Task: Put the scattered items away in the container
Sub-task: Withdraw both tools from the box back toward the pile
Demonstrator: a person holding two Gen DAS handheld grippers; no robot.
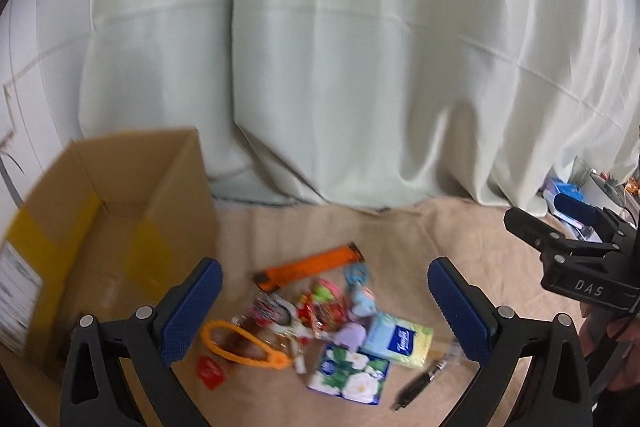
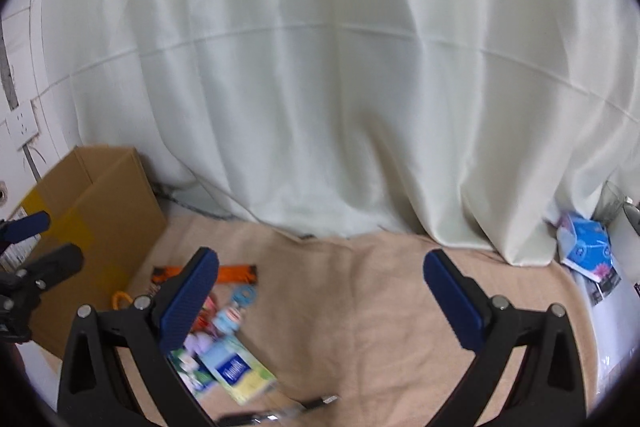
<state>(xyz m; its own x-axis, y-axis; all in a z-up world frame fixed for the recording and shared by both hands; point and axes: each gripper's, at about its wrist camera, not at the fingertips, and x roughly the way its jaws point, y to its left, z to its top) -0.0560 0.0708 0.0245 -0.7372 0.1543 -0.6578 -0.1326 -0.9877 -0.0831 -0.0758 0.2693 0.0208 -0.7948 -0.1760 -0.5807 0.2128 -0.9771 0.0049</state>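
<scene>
An open cardboard box stands at the left on a beige cloth; the right wrist view shows the same box. Scattered items lie in a heap: an orange strip, an orange loop, sweet wrappers, two tissue packs, a black pen, a red wrapper. My left gripper hangs open above the heap, holding nothing. My right gripper is open over bare cloth, with the tissue pack and pen at its lower left.
A pale curtain hangs behind the cloth down to the floor. Blue packages lie by the curtain's right edge. A wall socket sits on the left wall. A hand holds the right gripper's handle.
</scene>
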